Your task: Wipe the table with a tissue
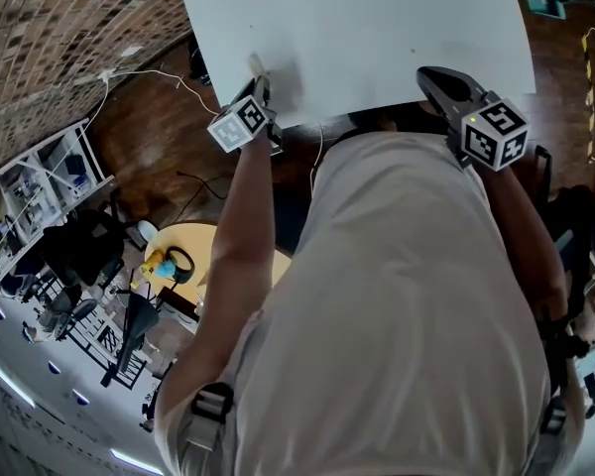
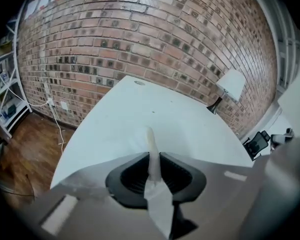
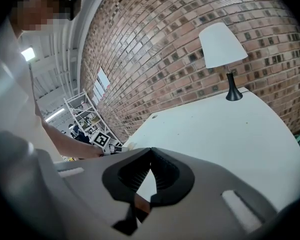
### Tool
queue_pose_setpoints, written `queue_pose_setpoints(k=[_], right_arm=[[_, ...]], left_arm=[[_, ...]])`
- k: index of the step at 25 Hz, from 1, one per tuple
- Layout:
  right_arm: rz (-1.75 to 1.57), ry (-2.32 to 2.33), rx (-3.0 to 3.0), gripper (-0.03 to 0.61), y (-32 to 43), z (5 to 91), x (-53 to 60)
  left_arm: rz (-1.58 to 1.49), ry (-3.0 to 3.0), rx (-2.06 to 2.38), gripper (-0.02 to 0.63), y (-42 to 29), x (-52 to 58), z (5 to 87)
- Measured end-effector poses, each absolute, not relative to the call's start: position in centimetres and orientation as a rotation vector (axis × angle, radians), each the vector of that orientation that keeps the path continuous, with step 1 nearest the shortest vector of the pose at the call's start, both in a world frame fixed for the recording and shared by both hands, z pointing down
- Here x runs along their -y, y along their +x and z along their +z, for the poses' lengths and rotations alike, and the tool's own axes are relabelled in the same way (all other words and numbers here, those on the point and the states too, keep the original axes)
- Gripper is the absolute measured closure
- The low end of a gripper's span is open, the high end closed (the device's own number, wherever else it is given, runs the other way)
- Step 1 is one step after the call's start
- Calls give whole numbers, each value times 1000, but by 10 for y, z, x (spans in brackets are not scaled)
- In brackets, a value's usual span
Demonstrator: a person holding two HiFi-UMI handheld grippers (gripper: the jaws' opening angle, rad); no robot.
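Two grippers sit at the near edge of the table (image 1: 377, 28). Left gripper (image 1: 261, 89) is clenched on the tissue (image 2: 151, 146), which pokes forward over the tabletop. Right gripper (image 3: 150, 153) has its jaws closed and empty.

Soft, even light is falling on the white counter (image 1: 377, 28), which is glowing bright in the head view while the wooden floor (image 1: 149, 137) is sitting darker. A faint grey shadow is lying beside the left tool (image 1: 262, 85). Both tool views are bending the brick wall (image 2: 155, 34) into a curve and fading to black at the corners. The grey bodies of the left tool and right tool (image 3: 151, 150) are blurring near the lens, and a ceiling light (image 3: 27, 54) is glaring.
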State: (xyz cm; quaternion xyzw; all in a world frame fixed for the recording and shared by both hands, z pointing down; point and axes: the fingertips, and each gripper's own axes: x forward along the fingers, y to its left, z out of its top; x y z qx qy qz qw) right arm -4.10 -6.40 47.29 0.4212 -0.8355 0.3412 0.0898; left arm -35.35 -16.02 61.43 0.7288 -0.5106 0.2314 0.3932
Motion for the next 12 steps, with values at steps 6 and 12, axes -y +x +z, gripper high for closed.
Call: queue_pose_setpoints(k=[6,12], right_arm=[[1042,1270,2462,572,-27,478,64],[1062,1260,2454,572,-23,480,67]], left_arm=[[653,1862,1346,549,-349,162,612],[678,1872,1325,551,-334,165,611]])
